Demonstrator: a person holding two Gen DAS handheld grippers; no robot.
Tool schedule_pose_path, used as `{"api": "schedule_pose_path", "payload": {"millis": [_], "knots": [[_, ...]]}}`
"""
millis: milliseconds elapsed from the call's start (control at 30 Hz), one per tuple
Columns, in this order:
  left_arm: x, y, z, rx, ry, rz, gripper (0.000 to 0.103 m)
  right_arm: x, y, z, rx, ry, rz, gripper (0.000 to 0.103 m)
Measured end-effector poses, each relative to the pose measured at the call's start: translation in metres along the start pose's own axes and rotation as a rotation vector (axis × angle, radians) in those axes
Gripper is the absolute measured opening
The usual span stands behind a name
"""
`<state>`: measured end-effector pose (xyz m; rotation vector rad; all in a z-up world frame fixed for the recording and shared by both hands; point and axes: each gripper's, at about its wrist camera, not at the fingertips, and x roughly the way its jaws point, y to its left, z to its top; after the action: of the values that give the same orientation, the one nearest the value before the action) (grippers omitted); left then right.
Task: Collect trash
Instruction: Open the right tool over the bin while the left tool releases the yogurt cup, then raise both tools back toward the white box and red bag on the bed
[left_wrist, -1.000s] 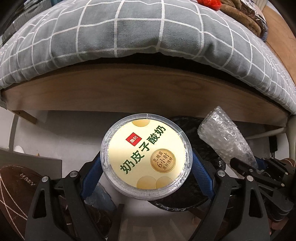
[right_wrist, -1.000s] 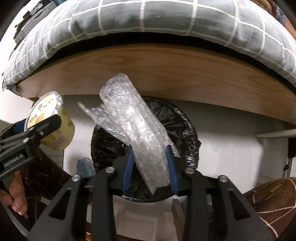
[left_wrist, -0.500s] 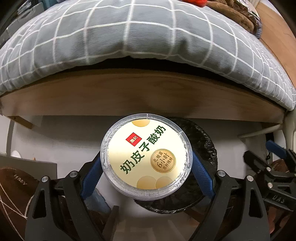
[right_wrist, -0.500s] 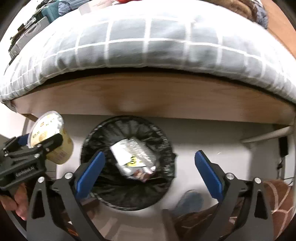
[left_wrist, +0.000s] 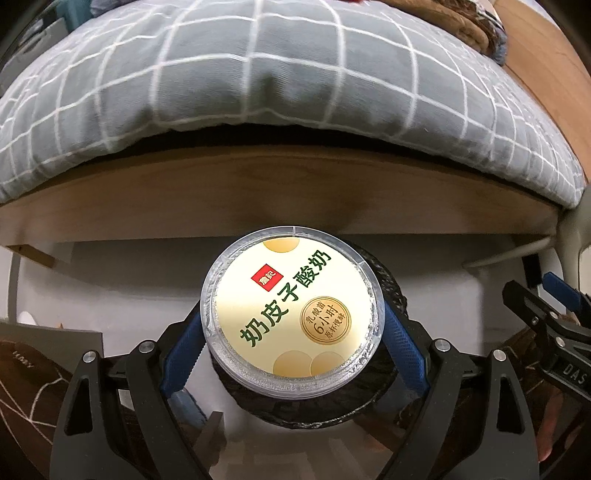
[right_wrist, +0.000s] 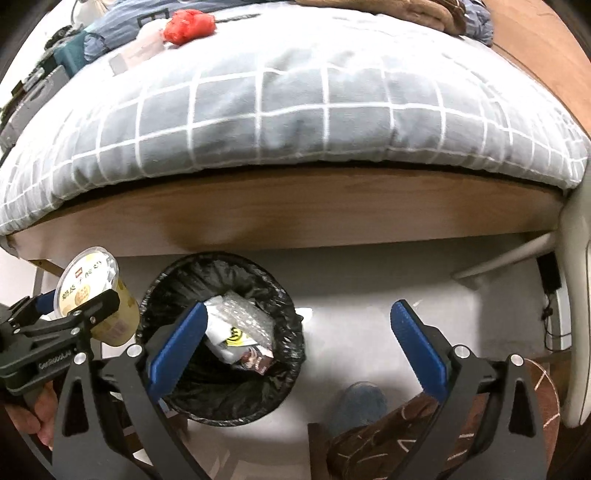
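Black liner wraps the round trash bin (right_wrist: 225, 339), which stands on the pale floor before the wooden bed frame (right_wrist: 295, 218) and its grey checked duvet (right_wrist: 295, 110). Bubble wrap (right_wrist: 240, 317) and wrappers lie inside it, just beyond the right gripper's (right_wrist: 295, 347) left finger; those fingers are spread wide with nothing between them. The left gripper (left_wrist: 291, 328) is clamped on the yogurt cup (left_wrist: 291, 317), lid tilted toward the camera, above the bin's near rim.
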<state>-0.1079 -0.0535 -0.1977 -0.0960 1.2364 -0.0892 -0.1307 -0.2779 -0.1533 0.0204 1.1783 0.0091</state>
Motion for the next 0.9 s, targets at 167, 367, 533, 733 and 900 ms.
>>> {"api": "schedule_pose_path", "payload": {"millis": [167,367,533,733,900], "knots": [[0.003,-0.006,0.0,0.011,0.001,-0.001,0.086,0.002,-0.001,-0.003,0.001,0.006,0.001,0.095],[-0.005,-0.006,-0.001,0.021,-0.011,-0.031,0.088,0.007,0.003,-0.005,-0.002,0.01,0.005,0.095],[-0.009,-0.006,-0.006,0.021,-0.031,-0.03,0.096,0.01,0.008,-0.005,-0.013,0.009,0.013,0.095],[-0.019,-0.005,-0.006,0.031,-0.056,-0.002,0.097,0.006,0.015,-0.002,-0.031,-0.012,0.018,0.095],[-0.036,0.003,-0.002,0.023,-0.086,0.022,0.097,-0.003,0.025,0.005,-0.068,-0.05,0.018,0.095]]}}
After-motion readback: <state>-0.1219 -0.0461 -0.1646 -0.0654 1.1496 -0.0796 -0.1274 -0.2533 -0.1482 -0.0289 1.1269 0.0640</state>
